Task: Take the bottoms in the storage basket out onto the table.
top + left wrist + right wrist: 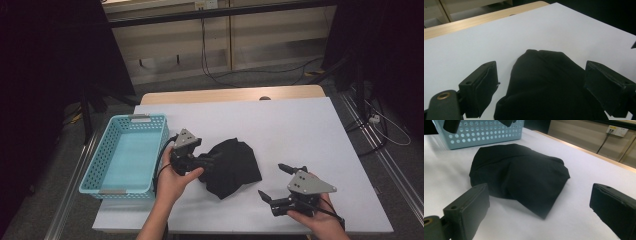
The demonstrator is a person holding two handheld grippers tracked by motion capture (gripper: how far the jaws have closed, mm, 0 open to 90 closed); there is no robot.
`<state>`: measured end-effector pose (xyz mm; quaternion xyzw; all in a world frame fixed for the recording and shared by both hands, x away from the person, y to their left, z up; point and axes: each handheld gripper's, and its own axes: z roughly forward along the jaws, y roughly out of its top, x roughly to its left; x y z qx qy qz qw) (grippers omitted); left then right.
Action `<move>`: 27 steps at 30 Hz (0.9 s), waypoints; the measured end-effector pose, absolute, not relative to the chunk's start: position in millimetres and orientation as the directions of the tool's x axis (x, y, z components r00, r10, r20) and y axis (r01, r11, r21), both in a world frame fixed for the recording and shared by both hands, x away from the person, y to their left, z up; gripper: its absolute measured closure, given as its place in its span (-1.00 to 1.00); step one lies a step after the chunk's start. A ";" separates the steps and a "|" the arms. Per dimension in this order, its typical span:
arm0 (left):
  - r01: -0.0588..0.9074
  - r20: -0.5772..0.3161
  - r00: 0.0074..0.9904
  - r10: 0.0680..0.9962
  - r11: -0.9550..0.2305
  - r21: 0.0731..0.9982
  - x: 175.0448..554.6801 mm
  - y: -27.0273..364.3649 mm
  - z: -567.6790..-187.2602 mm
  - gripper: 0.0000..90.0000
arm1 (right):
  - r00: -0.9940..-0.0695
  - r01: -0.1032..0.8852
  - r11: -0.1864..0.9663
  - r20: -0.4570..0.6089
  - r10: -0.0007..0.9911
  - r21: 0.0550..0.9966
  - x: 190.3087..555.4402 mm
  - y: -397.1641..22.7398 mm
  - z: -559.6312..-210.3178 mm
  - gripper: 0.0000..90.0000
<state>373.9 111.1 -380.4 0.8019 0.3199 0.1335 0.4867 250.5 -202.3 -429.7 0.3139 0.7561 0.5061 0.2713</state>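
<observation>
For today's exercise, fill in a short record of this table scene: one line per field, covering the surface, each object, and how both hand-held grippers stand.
Surface: white table top
Cloth: folded black fabric bundle, lying on the table
Container: light blue perforated plastic basket, left of the cloth, nothing seen inside
Left gripper: jaws open, astride the cloth's edge, pads not pressing
Right gripper: jaws open, nothing between them, apart from the cloth, pointing toward it

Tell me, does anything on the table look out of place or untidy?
Nothing is spilled or damaged. The black cloth lies loosely folded on the white table, outside the blue basket.
</observation>
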 end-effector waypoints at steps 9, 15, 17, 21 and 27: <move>0.366 -0.085 0.754 0.652 -0.309 0.878 367.8 116.9 -372.3 -0.75 | -0.671 0.241 0.285 -0.053 0.740 0.928 284.5 -191.1 -434.4 -0.66; 0.367 -0.088 0.755 0.650 -0.308 0.878 370.0 115.8 -374.4 -0.75 | -0.708 0.295 0.293 0.002 0.706 0.910 300.0 -183.6 -442.6 -0.45; 0.371 -0.088 0.752 0.654 -0.308 0.876 370.1 116.3 -375.0 -0.75 | -0.719 0.300 0.319 -0.007 0.695 0.899 304.1 -177.6 -445.7 -0.54; 0.371 -0.088 0.750 0.655 -0.307 0.877 368.8 117.6 -377.0 -0.75 | -0.725 0.299 0.320 -0.004 0.689 0.899 305.2 -171.0 -447.3 -0.63; 0.366 -0.077 0.752 0.655 -0.318 0.874 368.4 118.4 -378.7 -0.75 | -0.736 0.301 0.327 0.001 0.677 0.896 307.4 -163.8 -449.5 -0.61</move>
